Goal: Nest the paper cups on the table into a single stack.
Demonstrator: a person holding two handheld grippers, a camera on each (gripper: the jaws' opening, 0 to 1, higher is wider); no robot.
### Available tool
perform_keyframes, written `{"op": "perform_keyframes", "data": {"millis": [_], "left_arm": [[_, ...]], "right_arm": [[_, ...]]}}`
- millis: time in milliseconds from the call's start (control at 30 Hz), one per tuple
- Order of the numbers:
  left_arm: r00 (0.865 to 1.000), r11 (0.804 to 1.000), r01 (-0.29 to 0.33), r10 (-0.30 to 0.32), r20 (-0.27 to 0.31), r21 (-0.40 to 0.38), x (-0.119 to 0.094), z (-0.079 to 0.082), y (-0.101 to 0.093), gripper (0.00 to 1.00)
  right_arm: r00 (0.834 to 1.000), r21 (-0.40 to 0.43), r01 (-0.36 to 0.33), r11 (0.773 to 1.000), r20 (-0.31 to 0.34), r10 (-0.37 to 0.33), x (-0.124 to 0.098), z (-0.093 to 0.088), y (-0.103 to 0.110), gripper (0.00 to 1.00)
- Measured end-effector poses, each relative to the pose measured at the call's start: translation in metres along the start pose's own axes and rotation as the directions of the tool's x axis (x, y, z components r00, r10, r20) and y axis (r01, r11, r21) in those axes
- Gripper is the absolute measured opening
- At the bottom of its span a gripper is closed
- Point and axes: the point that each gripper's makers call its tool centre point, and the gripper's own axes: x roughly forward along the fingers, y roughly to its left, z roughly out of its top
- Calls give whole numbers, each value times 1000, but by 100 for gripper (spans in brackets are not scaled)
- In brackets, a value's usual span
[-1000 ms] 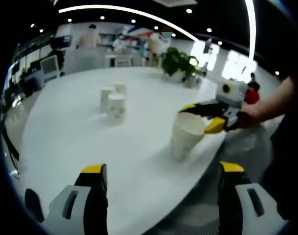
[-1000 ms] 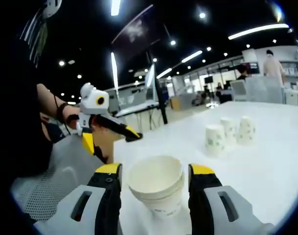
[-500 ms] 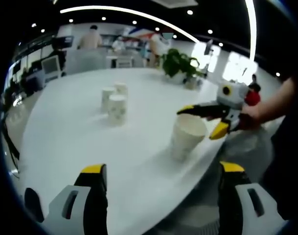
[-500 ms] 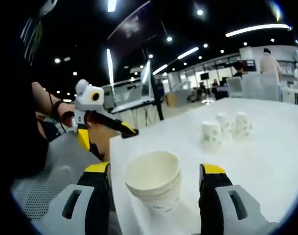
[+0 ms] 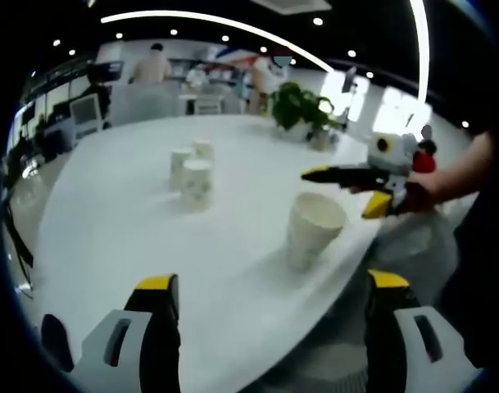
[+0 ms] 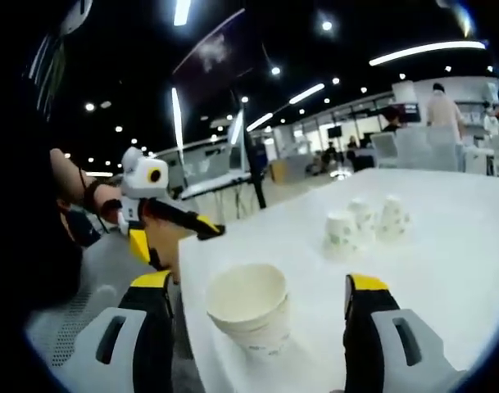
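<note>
While the right claw [image 6: 257, 344] stands wide apart around the nested stack [image 6: 247, 307], touching neither side of it, the stack sits upright near the tabletop [image 6: 446, 270] edge. Three loose cups [image 6: 360, 225] stand upside down at about one o'clock in the right gripper view, well apart from the stack. In the left gripper view the left claw [image 5: 269, 340] is also apart and empty, with the stack [image 5: 311, 229] at one o'clock and the cups [image 5: 192, 170] at eleven. The step in hand looks like fetching another cup. Done well, it means gripping one cup lightly at mid-wall, turning it upright, and lowering it straight into the stack's mouth.
</note>
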Motion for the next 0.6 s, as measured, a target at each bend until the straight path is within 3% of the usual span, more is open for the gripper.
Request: {"op": "perform_keyframes", "data": {"millis": [333, 600], "left_arm": [[1000, 1000, 5, -5, 6, 7, 2, 4, 0, 92], [1000, 1000, 12, -12, 8, 15, 4, 6, -1, 92]], "right_arm": [[995, 16, 92, 996, 23, -92, -36, 11, -28, 87], [988, 27, 150, 988, 33, -151, -50, 18, -45, 91]]}}
